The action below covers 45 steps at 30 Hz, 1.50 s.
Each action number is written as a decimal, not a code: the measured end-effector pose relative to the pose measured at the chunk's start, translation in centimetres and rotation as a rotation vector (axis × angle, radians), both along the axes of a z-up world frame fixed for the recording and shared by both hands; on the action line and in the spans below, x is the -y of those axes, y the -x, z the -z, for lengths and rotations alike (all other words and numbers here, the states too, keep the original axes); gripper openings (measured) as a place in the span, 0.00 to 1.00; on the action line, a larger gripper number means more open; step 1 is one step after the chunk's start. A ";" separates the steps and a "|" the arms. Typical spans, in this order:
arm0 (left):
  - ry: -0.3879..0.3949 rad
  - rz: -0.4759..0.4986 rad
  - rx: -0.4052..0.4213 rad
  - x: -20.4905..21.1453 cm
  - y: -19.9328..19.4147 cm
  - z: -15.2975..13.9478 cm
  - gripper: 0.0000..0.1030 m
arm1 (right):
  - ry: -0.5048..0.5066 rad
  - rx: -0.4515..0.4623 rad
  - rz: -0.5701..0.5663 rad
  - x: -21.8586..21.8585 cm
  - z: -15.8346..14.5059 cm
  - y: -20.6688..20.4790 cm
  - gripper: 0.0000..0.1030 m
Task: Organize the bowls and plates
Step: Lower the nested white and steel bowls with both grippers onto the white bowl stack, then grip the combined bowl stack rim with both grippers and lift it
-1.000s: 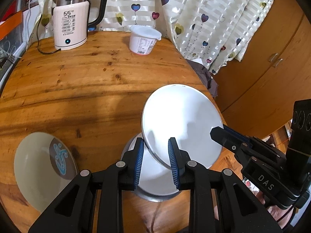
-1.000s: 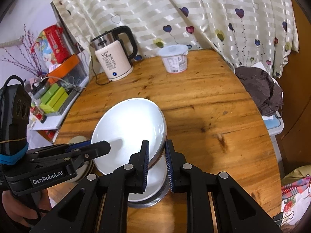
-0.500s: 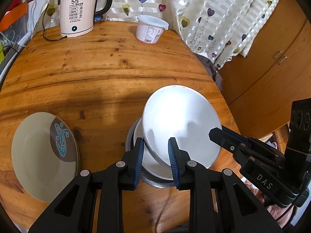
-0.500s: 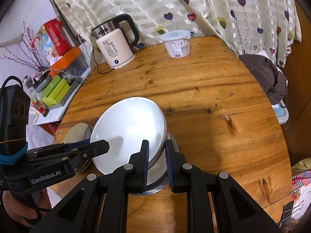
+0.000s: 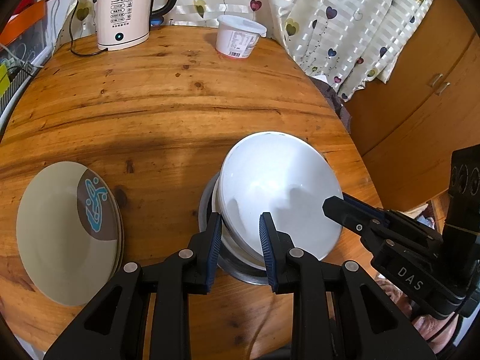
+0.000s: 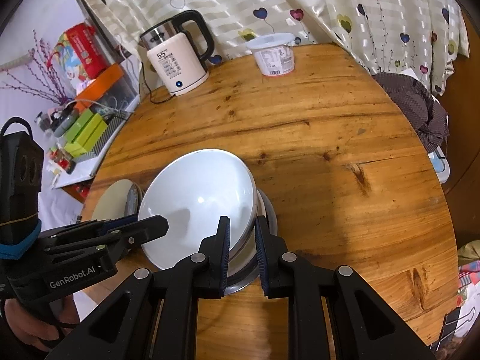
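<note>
A white bowl [image 5: 279,192] hangs tilted over a steel bowl [image 5: 206,210] near the round wooden table's front edge. Another white dish [image 5: 237,247] lies inside the steel bowl. My left gripper [image 5: 240,231] is shut on the white bowl's left rim. My right gripper [image 6: 242,234] is shut on the right rim of the same bowl [image 6: 195,198], with the steel bowl [image 6: 267,210] just beneath. Each gripper shows in the other's view, the right gripper [image 5: 333,205] and the left gripper [image 6: 156,225]. Whether the held bowl touches the dish below is hidden.
A stack of beige plates [image 5: 66,234] with a teal motif lies left of the bowls. At the table's far side stand an electric kettle [image 5: 123,12] and a white tub [image 5: 238,39]. A dark cloth [image 6: 420,108] lies past the right edge, a cluttered shelf [image 6: 84,132] past the left.
Both grippers have sunk together with the white bowl, which now sits lower and closer over the steel bowl. The grips have not changed.
</note>
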<state>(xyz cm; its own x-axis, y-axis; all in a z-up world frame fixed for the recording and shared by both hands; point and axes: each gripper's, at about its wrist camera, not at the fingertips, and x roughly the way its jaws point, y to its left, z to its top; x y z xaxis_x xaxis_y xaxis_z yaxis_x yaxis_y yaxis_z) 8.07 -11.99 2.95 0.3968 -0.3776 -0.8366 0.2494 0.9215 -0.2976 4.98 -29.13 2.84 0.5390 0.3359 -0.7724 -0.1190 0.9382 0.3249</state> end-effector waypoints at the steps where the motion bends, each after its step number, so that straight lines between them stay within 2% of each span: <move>1: -0.002 0.000 -0.001 0.0 0.0 0.1 0.26 | 0.000 -0.001 -0.001 0.0 0.0 0.0 0.16; 19: -0.028 0.001 0.004 0.3 -0.1 0.6 0.26 | 0.024 -0.012 -0.011 -0.3 0.9 -0.2 0.17; 32: 0.019 -0.010 0.016 -0.2 -0.1 0.3 0.26 | 0.020 0.004 -0.011 -0.2 0.8 -0.3 0.17; 45: 0.019 -0.014 0.024 -0.1 0.1 -0.3 0.26 | 0.013 -0.009 -0.009 0.2 0.8 -0.6 0.17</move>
